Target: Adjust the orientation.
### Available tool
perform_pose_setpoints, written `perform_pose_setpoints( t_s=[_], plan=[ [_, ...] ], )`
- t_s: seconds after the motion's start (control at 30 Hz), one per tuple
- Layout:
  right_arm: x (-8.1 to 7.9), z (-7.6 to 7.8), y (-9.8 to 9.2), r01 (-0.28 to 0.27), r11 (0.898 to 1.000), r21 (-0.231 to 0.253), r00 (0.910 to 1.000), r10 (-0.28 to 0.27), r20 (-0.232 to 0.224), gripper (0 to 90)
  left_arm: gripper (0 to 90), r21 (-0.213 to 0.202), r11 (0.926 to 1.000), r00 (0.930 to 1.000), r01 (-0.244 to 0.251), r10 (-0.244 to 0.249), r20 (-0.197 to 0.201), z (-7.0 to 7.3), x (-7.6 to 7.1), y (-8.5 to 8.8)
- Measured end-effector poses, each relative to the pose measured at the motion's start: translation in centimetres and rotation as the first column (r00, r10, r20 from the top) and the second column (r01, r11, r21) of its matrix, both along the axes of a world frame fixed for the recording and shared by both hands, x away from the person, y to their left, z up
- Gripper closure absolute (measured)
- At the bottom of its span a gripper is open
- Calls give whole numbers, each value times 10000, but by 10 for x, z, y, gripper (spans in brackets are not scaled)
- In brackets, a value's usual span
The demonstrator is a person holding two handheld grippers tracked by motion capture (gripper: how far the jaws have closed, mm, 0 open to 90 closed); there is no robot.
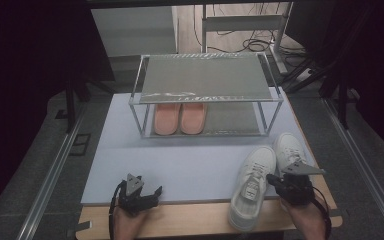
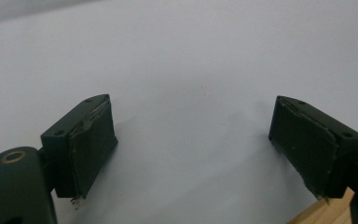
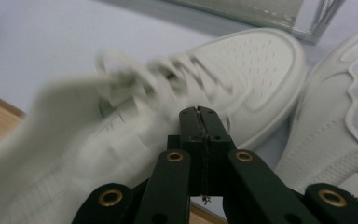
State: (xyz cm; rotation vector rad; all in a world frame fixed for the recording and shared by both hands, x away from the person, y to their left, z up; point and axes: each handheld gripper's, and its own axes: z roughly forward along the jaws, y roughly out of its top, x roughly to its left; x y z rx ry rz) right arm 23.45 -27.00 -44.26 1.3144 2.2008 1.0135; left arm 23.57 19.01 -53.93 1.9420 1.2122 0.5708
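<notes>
Clearly, the right gripper (image 3: 200, 114) has its two black jaws pressed flat together with nothing between them, and their tips lie against the side of a white sneaker (image 3: 168, 112), near its laces, though it is hard to say if they truly press on it because this shoe looks blurred in the right gripper view. In the high view the right gripper (image 1: 275, 181) sits at the near right part of the table, just beside this same white sneaker (image 1: 252, 186), whose heel hangs over the wooden front edge (image 1: 190, 216) while its toe points toward the rack. A second white sneaker (image 1: 291, 149) lies just to the right of it, a little farther from the person, and the two shoes are close to touching. The left gripper (image 2: 193, 149) has its jaws spread wide apart, holding nothing, over the pale blue-white mat (image 2: 191, 60); in the high view this left gripper (image 1: 139, 194) rests at the near left edge of the mat (image 1: 180, 160). Farther back on the mat stands a two-level metal shoe rack (image 1: 206, 77). On its lower shelf, at the left side, a pair of pink slippers (image 1: 180, 118) lies side by side.
</notes>
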Motion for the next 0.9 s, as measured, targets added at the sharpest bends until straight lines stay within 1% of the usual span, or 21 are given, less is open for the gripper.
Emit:
perform_pose_setpoints(
  t_s=[0.03,0.07,0.1,0.2,0.23,0.3,0.5,0.63,0.73,0.83,0.9],
  plan=[
    [-1,1,-2,150,9999,-42,9999,-150,14,898,139,1,10000,10000,-6,6,2,0,0,0],
    [-1,2,-2,110,9999,-117,9999,-108,107,892,138,-1,10000,10000,-9,9,0,0,0,0],
    [-1,3,-3,63,9999,109,9999,-64,83,890,139,5,10000,10000,-9,9,4,0,0,0],
    [-1,4,-1,48,10000,-74,9999,-47,156,877,138,-7,10000,10000,-7,7,1,0,0,0],
    [-1,5,-1,47,10000,-55,9999,-46,163,875,138,-2,10000,10000,-7,7,0,0,0,0],
    [-1,6,-2,58,9999,113,9999,-60,136,874,139,-2,10000,10000,-7,7,-1,0,0,0],
    [-6,12,-6,29,9992,406,9997,-39,235,850,139,-5,10000,10000,-8,8,-1,0,0,0],
    [-10,19,-7,-108,9981,614,9996,91,270,793,139,12,10000,10000,1,-1,-5,0,0,0],
    [-14,23,-5,-215,9974,692,9995,200,230,691,139,13,10000,10000,2,-2,-7,0,0,0],
    [-18,24,-2,-328,9974,642,9994,320,139,627,139,14,10000,10000,0,0,-6,0,0,0],
    [-20,23,0,-349,9970,686,9992,334,234,596,138,12,10000,10000,-2,2,-5,0,0,0]
  ],
)
